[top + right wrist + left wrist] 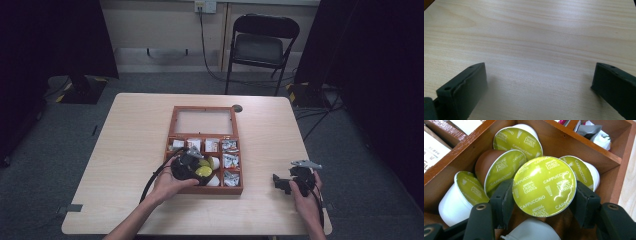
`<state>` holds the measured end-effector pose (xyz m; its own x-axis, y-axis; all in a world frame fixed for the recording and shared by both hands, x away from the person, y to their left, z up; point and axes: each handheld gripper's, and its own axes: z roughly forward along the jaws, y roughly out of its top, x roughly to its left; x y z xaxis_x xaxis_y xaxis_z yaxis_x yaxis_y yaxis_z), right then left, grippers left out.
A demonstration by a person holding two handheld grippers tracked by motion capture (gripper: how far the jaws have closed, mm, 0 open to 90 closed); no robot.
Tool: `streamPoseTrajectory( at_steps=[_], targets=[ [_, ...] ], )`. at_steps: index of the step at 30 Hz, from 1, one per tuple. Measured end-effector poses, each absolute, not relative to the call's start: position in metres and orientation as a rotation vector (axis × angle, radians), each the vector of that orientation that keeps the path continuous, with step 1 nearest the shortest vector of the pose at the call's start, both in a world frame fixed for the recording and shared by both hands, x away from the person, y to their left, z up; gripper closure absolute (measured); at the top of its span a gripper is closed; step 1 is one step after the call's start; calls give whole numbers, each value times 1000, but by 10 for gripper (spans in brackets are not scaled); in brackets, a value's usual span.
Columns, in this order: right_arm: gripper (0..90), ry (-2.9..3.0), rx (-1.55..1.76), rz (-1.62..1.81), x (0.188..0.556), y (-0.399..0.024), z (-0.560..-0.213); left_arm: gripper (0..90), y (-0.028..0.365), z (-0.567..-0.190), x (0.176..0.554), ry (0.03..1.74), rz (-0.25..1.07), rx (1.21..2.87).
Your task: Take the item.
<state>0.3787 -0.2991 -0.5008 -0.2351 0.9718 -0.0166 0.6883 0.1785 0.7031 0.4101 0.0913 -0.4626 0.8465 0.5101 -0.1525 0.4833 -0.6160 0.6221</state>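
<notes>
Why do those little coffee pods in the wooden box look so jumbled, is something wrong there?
Nothing looks damaged or spilled. The green-lidded cappuccino pods lie heaped at all angles in one compartment of the brown wooden box, some tipped on their sides. The left gripper is shut on one pod, held lid-up above the heap.

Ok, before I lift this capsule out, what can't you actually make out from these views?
- Held capsule, left gripper view: its body is hidden behind its own green lid.
- White capsule below it: cut off by the bottom edge and the left hand-held gripper.
- Sachets in the wooden box, high view: too small to read.
- Right hand-held gripper: open over bare table.
</notes>
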Motion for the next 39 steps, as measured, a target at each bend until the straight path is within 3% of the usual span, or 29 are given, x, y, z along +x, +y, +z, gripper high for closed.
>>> streamPoseTrajectory(
  at_steps=[22, 39],
  targets=[
    [0, 1994, 1558, 804, 378, -299, -501, 405, 102, -453, 409, 751, 46, 2257],
    [0, 1994, 1559, 804, 378, -299, -501, 405, 108, -431, 403, 698, 118, 2194]
  ],
)
